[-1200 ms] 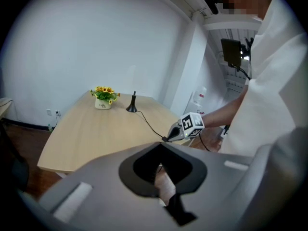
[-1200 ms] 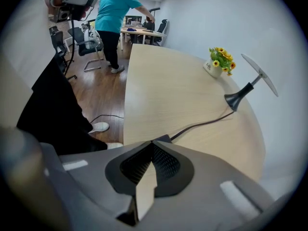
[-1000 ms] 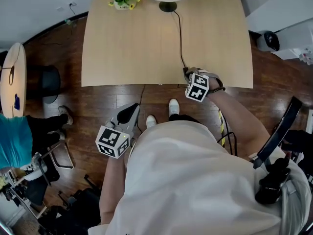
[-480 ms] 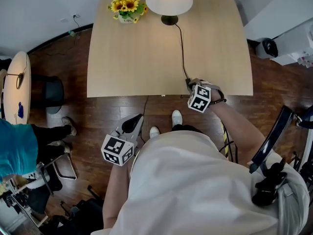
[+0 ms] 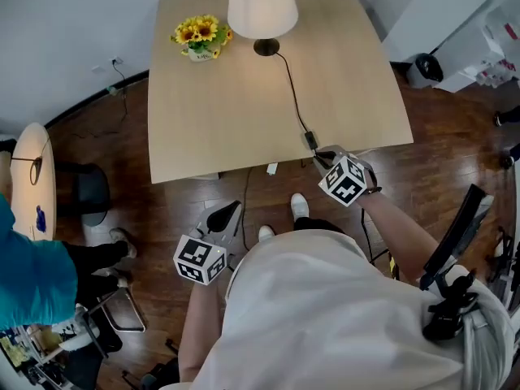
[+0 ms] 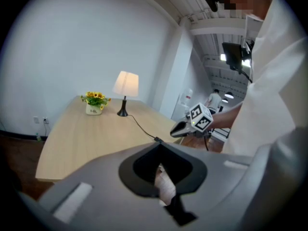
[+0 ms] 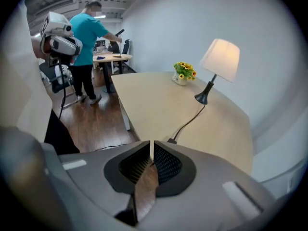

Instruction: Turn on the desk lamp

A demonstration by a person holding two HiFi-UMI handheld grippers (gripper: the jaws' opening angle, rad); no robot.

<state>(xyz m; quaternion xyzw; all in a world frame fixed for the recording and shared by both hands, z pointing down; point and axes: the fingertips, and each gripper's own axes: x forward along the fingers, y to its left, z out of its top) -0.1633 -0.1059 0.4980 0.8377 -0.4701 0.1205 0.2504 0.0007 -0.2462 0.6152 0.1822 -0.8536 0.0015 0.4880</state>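
Reaching for the switch: seen from the head view, the desk lamp [image 5: 262,10] stands at the top centre of the frame, on the far end of a pale wooden table [image 5: 219,112]. A pot of sunflowers [image 5: 199,37] sits just to its left. The lamp's black cord [image 5: 292,88] runs down the tabletop to an inline switch [image 5: 309,140], which lies near the table's near edge in the middle right of the frame.

The right gripper [image 5: 323,154] hovers just beside that switch with its nose pointed at it. In its own view the jaws stand all but together, with only a thin slit between them and nothing held, and the switch lies just beyond their tips. The left gripper [image 5: 230,210] hangs lower left of centre, above the wooden floor [image 5: 268,187] and well short of the table. Its jaws also appear closed on nothing.

A person in a teal shirt [image 5: 24,266] stands at the frame's left edge, away from the work.

The shade looks bright, but whether the bulb is lit cannot be settled from these views. The step in hand appears to be the approach to the switch. The next move likely calls for bringing the closed right tips squarely onto the switch's button and pressing straight down, so that the light switch body does not skid along the table.
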